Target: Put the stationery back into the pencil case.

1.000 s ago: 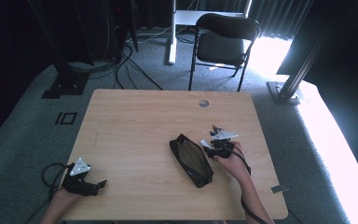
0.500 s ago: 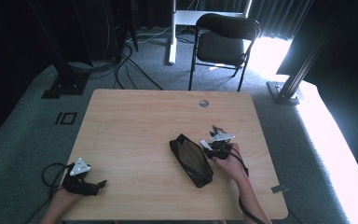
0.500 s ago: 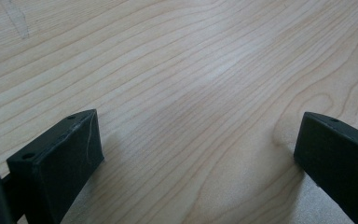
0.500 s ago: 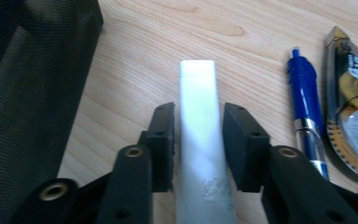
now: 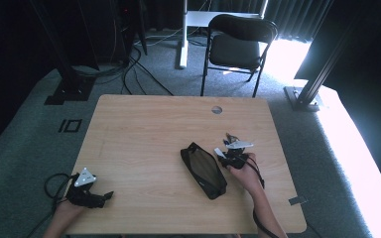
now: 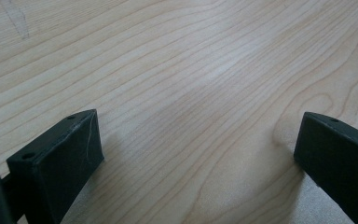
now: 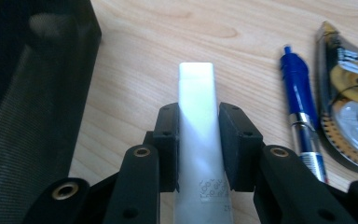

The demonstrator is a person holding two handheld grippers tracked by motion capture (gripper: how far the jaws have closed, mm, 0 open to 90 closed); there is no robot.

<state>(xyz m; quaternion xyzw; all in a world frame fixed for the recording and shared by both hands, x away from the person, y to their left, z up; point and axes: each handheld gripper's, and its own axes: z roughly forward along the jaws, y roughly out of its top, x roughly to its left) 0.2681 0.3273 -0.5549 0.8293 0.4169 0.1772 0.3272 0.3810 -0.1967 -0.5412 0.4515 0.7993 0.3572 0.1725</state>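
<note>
A black mesh pouch [image 5: 204, 170] lies slanted on the wooden table [image 5: 168, 124], and its mesh wall [image 7: 25, 88] fills the left of the right gripper view. My right gripper [image 5: 222, 153] sits just right of the pouch, shut on a flat white eraser-like stick [image 7: 198, 126] that pokes out past the jaws. A blue pen [image 7: 302, 107] and a clear correction-tape dispenser [image 7: 349, 102] lie on the table beside it. My left gripper [image 5: 106, 196] rests at the table's near left corner, open, with bare wood [image 6: 200, 121] between its jaws.
A round cable hole [image 5: 217, 109] sits near the table's far edge. A black folding chair [image 5: 238, 47] stands behind the table, with cables and stand bases on the grey carpet. Bright light falls on the floor at the right.
</note>
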